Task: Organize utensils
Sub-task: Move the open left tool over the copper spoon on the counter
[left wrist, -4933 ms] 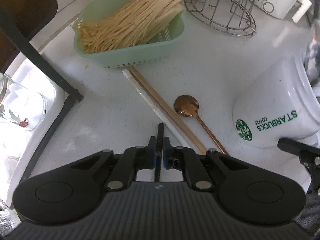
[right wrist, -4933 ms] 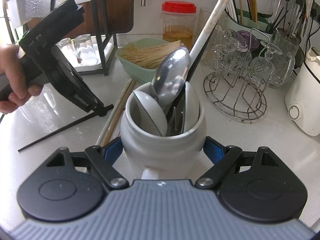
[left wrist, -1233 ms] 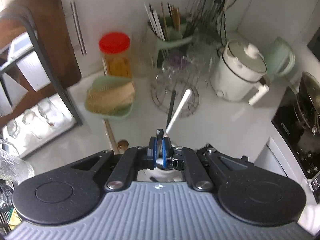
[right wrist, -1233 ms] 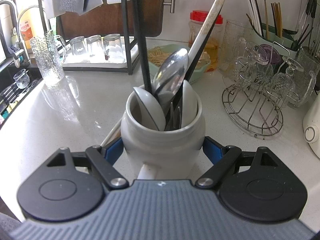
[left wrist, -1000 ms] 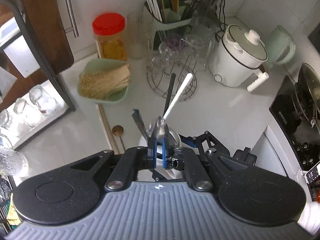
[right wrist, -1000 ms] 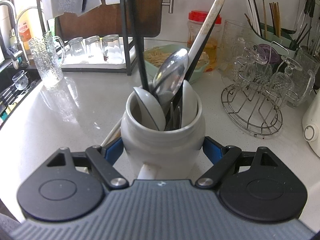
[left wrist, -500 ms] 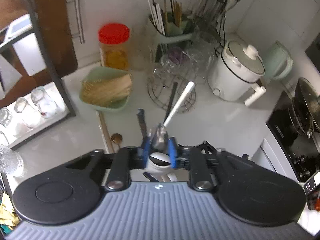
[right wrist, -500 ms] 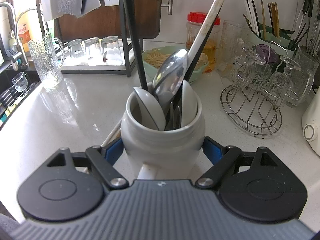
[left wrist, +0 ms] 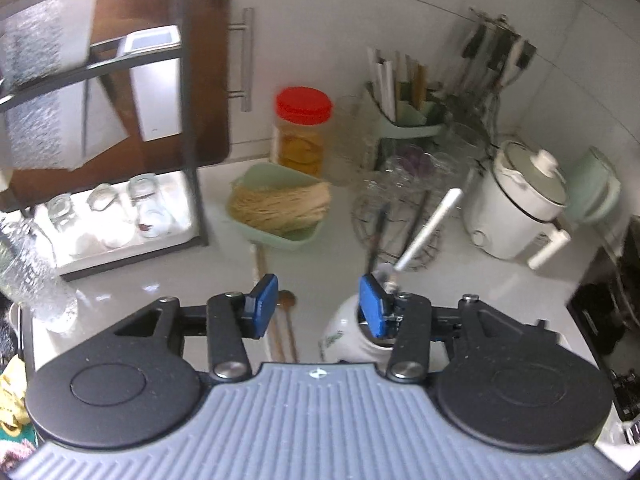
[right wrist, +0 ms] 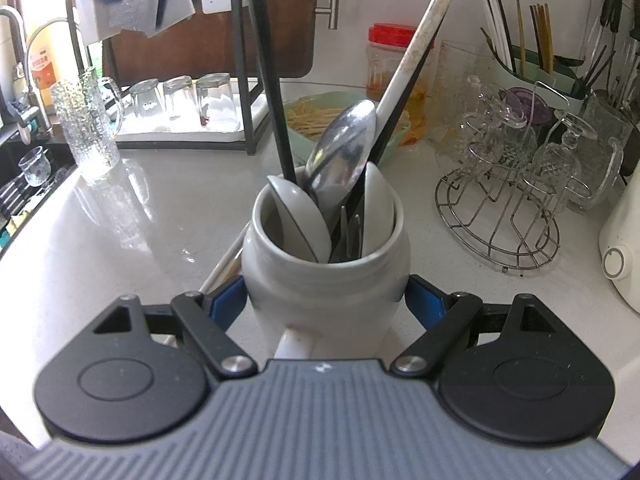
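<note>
Left claw [left wrist: 318,306] jaws opening, nothing between them; the black chopstick [right wrist: 269,80] it carried a second ago now stands in the mug [right wrist: 326,280] beside the steel spoon [right wrist: 344,152]; drop done, I judge. Right claw [right wrist: 326,304] stays clamped on the mug, steadying it on the desk [right wrist: 100,240]. Copper spoon [left wrist: 287,300] and wooden chopsticks [left wrist: 262,264] still on the desk; likely next.

free: counter [right wrist: 100,248] left | blocked: glass rack [right wrist: 508,216] right
</note>
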`<state>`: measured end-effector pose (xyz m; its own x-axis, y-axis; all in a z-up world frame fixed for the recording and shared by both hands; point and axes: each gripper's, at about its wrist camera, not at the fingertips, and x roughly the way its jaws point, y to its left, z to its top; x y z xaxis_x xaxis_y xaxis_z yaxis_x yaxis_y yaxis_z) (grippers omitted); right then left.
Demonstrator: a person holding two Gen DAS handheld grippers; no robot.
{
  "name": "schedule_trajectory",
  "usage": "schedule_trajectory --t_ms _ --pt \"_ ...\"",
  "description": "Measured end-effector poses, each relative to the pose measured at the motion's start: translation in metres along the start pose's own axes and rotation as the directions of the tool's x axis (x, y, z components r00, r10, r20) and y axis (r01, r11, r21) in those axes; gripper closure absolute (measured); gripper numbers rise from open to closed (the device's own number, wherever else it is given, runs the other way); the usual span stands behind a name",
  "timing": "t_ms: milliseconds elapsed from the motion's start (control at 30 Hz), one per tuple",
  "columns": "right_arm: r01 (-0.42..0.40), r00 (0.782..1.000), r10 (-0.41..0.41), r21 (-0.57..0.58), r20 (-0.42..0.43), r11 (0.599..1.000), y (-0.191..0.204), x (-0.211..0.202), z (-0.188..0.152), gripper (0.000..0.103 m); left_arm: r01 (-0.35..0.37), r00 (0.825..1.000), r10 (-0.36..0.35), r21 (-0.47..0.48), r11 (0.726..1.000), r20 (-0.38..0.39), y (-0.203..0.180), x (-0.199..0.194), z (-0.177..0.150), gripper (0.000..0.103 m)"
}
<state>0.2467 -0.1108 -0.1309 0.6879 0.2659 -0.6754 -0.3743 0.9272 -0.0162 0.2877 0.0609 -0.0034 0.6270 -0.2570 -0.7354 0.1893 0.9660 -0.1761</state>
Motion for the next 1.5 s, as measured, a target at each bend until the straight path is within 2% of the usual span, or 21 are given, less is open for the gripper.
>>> schedule_trajectory --t_ms 100,267,467,667,800,967,1167,1333,1500 --pt "0.007 1.000 -0.007 0.011 0.003 1.000 -0.002 -0.002 -0.002 0.015 -0.005 1.000 0.006 -0.034 0.999 0.016 0.007 0.006 -0.010 0.050" --pt "0.027 1.000 -0.027 0.037 0.002 0.999 -0.009 -0.006 -0.005 0.015 -0.057 0.998 0.059 -0.061 0.996 0.017 0.018 0.028 -0.025 0.048" --pt "0.058 0.998 -0.058 0.069 -0.011 0.996 -0.024 -0.012 -0.010 0.015 -0.049 0.998 0.046 -0.095 0.994 -0.035 0.036 0.065 -0.037 0.048" --pt "0.065 0.998 -0.064 0.069 -0.028 0.995 -0.038 -0.018 -0.015 0.015 -0.012 0.993 -0.005 -0.139 0.990 -0.117 0.043 0.117 -0.054 0.048" --pt "0.058 0.998 -0.056 0.060 -0.035 0.997 -0.044 -0.021 -0.017 0.015 0.011 0.990 -0.032 -0.151 0.988 -0.139 0.039 0.148 -0.063 0.049" --pt "0.044 0.998 -0.043 0.052 -0.036 0.998 -0.046 -0.022 -0.017 0.015 0.002 0.988 -0.025 -0.153 0.988 -0.151 0.032 0.187 -0.067 0.053" --pt "0.032 0.999 -0.030 0.049 -0.035 0.998 -0.049 -0.023 -0.018 0.015 -0.024 0.988 0.001 -0.146 0.989 -0.155 0.027 0.219 -0.067 0.054" --pt "0.024 0.999 -0.022 0.044 -0.035 0.999 -0.050 -0.023 -0.018 0.015 -0.076 0.989 0.060 -0.122 0.990 -0.132 0.026 0.228 -0.063 0.054" --pt "0.021 0.999 -0.020 0.047 -0.034 0.999 -0.050 -0.023 -0.018 0.015 -0.097 0.988 0.081 -0.118 0.988 -0.130 0.030 0.238 -0.053 0.054"
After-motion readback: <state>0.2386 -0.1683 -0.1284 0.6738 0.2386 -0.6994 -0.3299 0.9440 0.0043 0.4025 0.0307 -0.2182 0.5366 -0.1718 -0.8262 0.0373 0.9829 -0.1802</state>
